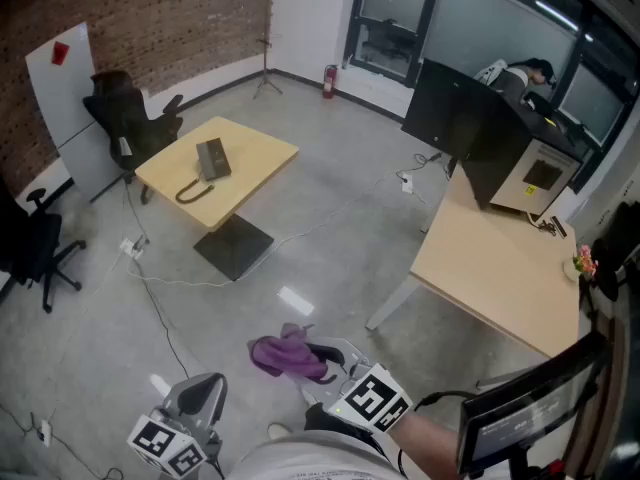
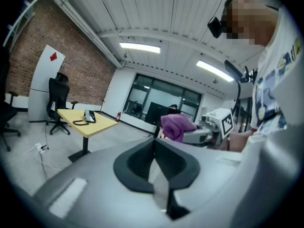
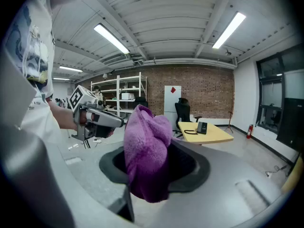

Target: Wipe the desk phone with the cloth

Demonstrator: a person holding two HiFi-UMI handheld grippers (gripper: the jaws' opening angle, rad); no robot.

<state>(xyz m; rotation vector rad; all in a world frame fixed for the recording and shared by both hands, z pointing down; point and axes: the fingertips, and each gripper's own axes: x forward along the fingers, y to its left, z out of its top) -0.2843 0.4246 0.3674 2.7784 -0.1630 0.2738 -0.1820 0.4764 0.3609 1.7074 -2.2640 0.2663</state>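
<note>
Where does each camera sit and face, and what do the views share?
Head view: on the head, facing steeply down; left gripper and right gripper with the cloth show below.
Left gripper view: along its shut jaws toward the right gripper; torso at right.
Right gripper view: past the clamped cloth toward the brick wall; left gripper at left.
Shared: the desk phone on its table.
</note>
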